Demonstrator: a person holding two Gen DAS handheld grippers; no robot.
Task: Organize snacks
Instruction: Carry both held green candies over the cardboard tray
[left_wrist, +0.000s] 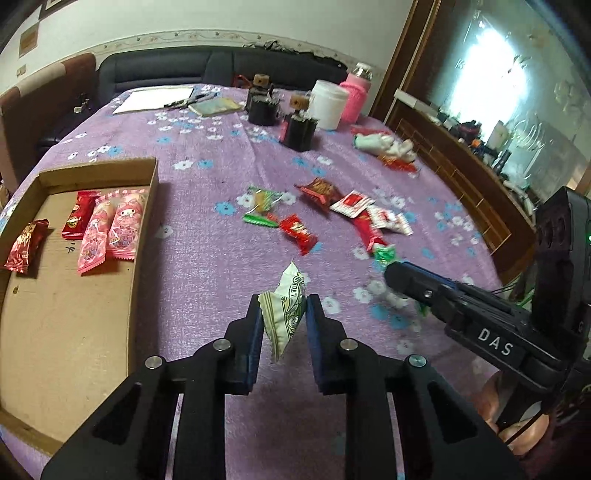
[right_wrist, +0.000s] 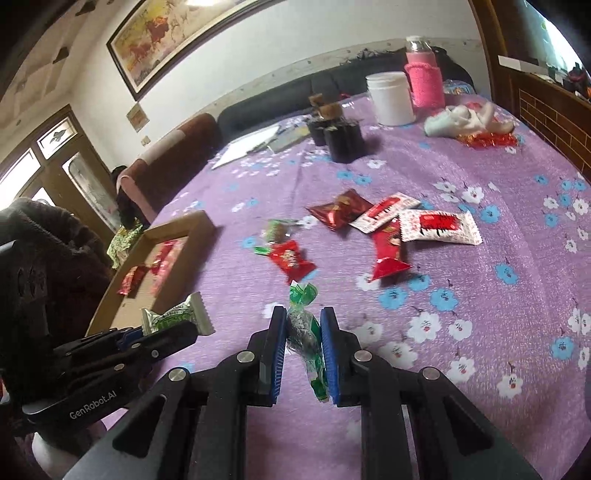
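Left gripper (left_wrist: 283, 314) fingers (left_wrist: 255, 321) clamped on a white-and-green wrapped snack (left_wrist: 286, 314), held clear above the desk (left_wrist: 207, 258), just right of the cardboard box (left_wrist: 146, 236). Right gripper (right_wrist: 303, 332) fingers (right_wrist: 277, 332) pinched narrow on a green twist-wrapped candy (right_wrist: 304, 328), also off the cloth, to the right of the left one.

Box sits at the left desk edge. Inside, far end: two pink packets (left_wrist: 110, 229) side by side, a red packet (left_wrist: 78, 216) touching their left, another red foil packet (left_wrist: 26, 245) apart near the left wall. Rest of the box floor bare.

Loose pile mid-desk, beyond both grippers: green-wrapped candy (left_wrist: 262, 206), red packets (left_wrist: 297, 232), red-and-white sachets (left_wrist: 351, 203), a red stick pack (right_wrist: 388, 251) partly under the sachets.

Far side of desk: two dark holders with cork-topped bottles (left_wrist: 262, 103), white jar (left_wrist: 328, 103), pink-sleeved bottle (left_wrist: 354, 96), paper with pens (left_wrist: 155, 98), a white crumpled cloth (left_wrist: 384, 144) far right. Purple floral tablecloth (right_wrist: 480, 295) covers everything. Dark sofa (left_wrist: 184, 70) behind the desk.
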